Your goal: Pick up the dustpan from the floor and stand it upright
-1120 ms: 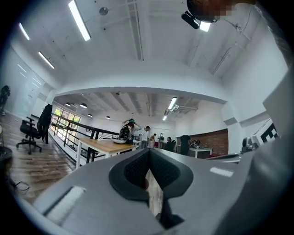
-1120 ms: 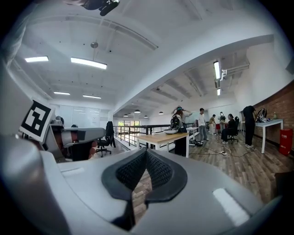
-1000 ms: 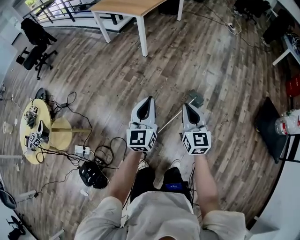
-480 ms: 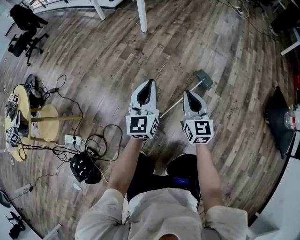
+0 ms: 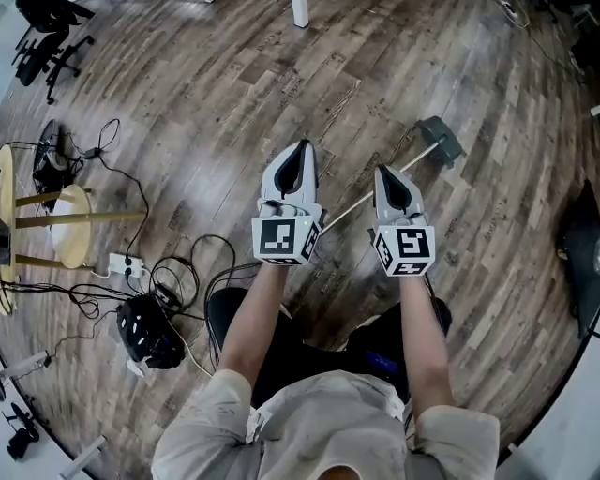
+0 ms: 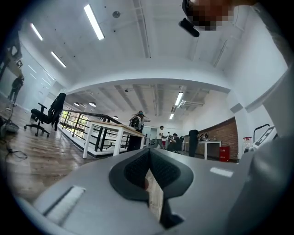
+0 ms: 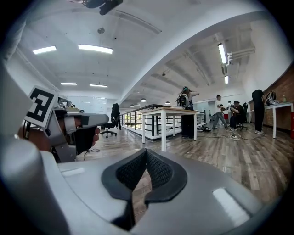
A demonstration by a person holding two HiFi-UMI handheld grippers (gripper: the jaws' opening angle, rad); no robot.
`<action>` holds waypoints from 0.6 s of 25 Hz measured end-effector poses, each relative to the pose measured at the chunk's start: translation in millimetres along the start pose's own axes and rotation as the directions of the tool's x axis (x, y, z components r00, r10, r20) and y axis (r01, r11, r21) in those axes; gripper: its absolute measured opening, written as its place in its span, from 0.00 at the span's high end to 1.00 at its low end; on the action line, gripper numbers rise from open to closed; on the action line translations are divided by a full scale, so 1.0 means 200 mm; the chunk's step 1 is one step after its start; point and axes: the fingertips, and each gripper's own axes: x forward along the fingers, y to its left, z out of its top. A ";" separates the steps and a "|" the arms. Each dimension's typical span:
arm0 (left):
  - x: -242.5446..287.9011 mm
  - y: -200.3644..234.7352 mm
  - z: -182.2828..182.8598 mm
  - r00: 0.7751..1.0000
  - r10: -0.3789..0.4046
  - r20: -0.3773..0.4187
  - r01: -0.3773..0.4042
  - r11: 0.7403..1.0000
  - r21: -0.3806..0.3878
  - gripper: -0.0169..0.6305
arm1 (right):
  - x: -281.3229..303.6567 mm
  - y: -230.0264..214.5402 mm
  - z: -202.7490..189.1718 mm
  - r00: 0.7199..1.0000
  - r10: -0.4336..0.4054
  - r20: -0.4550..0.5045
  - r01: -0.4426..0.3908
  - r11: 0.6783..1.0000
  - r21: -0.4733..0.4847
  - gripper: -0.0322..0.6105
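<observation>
The dustpan lies flat on the wooden floor in the head view, with its grey pan (image 5: pixel 441 141) at the upper right. Its thin long handle (image 5: pixel 412 161) runs down-left and passes between my two grippers. My left gripper (image 5: pixel 300 150) is shut and empty, to the left of the handle. My right gripper (image 5: pixel 385 175) is also shut and empty, just above the handle's middle stretch; I cannot tell any contact. In the left gripper view the left gripper (image 6: pixel 148 152) points level across the room. The right gripper (image 7: pixel 146 152) does the same; neither view shows the dustpan.
A round stool (image 5: pixel 70 225), tangled cables with a power strip (image 5: pixel 122 267) and a black helmet-like object (image 5: pixel 145 333) lie at the left. A white table leg (image 5: pixel 300 11) stands ahead, a black office chair (image 5: pixel 37 42) far left, a dark mat (image 5: pixel 586 253) right. People stand far off.
Both grippers and the head have dropped toward the floor as the person crouches. The dustpan has slid up and right in the head view. Both jaws stay shut.
</observation>
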 end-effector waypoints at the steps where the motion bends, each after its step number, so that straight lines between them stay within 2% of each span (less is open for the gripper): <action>1: -0.01 0.03 -0.13 1.000 0.000 0.003 0.000 1.000 -0.001 0.94 | 0.04 0.01 -0.14 1.000 0.007 -0.004 -0.007 1.000 -0.004 0.94; 5: -0.05 0.14 -0.63 1.000 -0.005 0.010 0.005 1.000 0.009 0.94 | 0.22 0.05 -0.66 0.999 0.035 -0.027 -0.035 0.999 -0.002 0.94; 8: -0.10 0.20 -0.93 1.000 0.006 0.017 -0.007 1.000 0.026 0.94 | 0.29 0.09 -1.00 0.996 0.066 -0.053 -0.067 0.998 -0.020 0.94; 12: -0.16 0.22 -1.25 1.000 0.022 0.017 -0.022 0.999 0.035 0.94 | 0.34 0.12 -1.39 0.991 0.101 -0.088 -0.104 0.994 -0.027 0.94; 15: -0.18 0.29 -1.40 0.999 0.045 0.013 -0.045 0.999 0.020 0.94 | 0.38 0.16 -1.58 0.983 0.131 -0.127 -0.138 0.990 -0.042 0.94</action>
